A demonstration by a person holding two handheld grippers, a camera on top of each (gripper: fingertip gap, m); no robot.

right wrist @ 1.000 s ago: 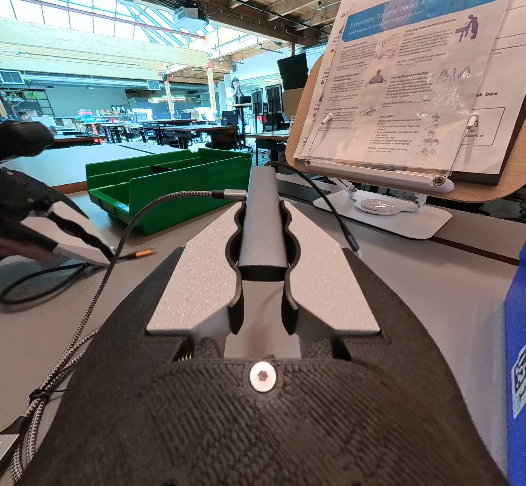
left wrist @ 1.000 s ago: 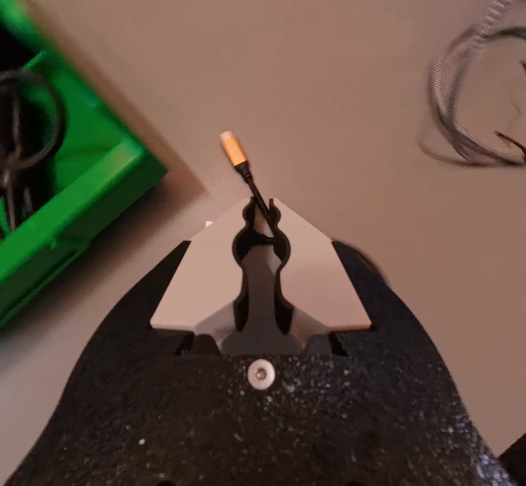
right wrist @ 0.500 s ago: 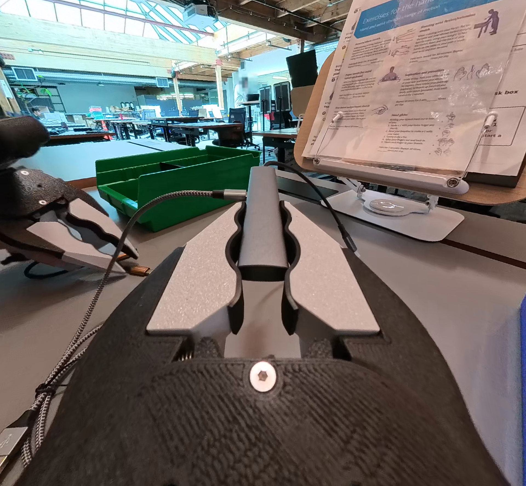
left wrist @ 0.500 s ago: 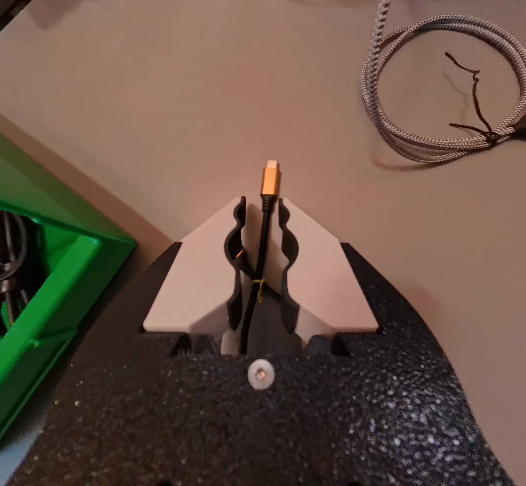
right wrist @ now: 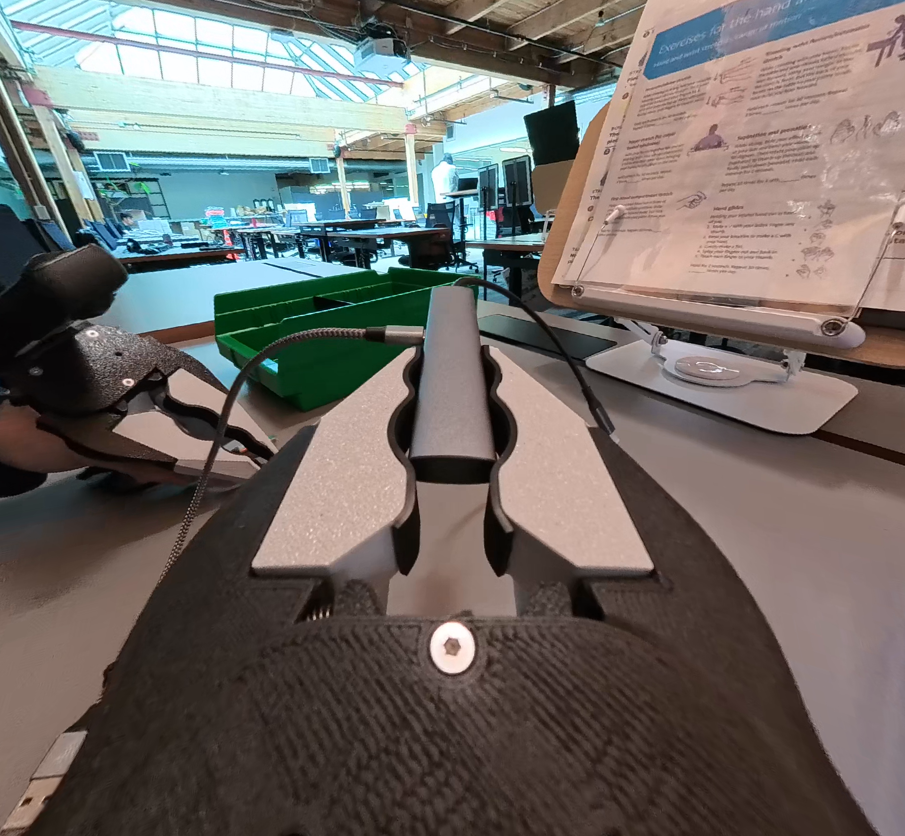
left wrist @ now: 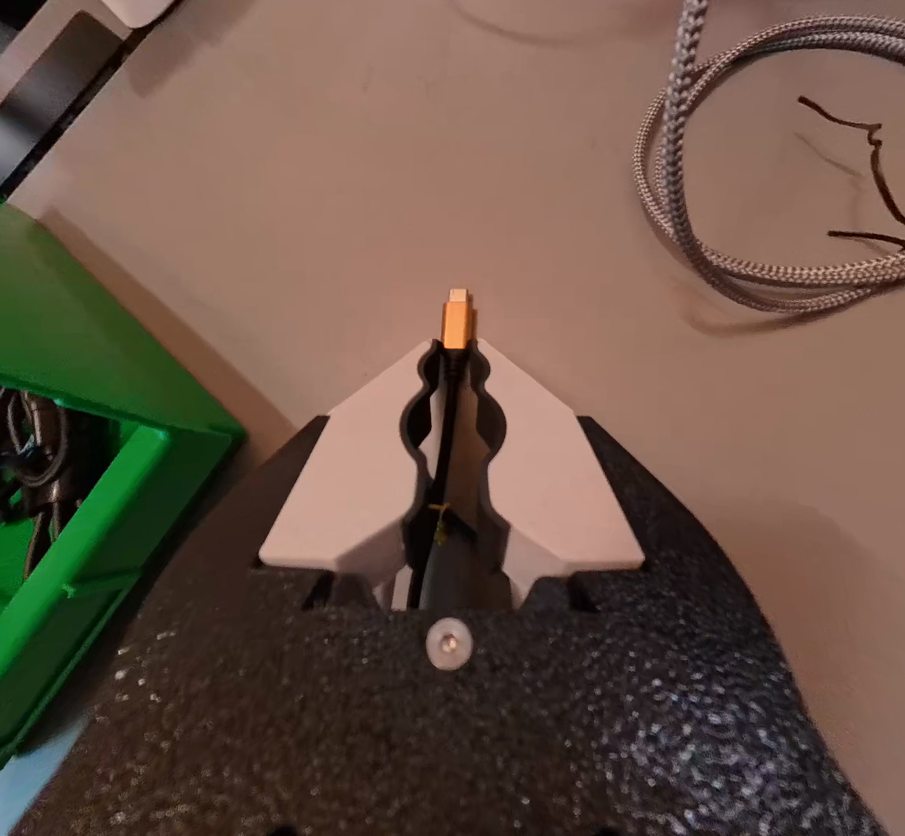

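Left tool (left wrist: 453,347) clenched on thin black cable (left wrist: 443,440); its orange plug (left wrist: 459,323) juts past tips, long axis along fingers, low over bench (left wrist: 392,151).

Right tool (right wrist: 453,362) clenched on grey hub (right wrist: 451,372), held lengthwise; braided cable (right wrist: 274,352) plugged into hub's left side.

Left tool lies left of hub, tips toward it. Green bin (right wrist: 313,328) behind.

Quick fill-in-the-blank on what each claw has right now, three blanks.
1. The left claw is shut on a black cable with a ____ connector.
2. The right claw grips a grey ____.
3. The braided cable plugs into its ____ side.

Missing: orange; hub; left
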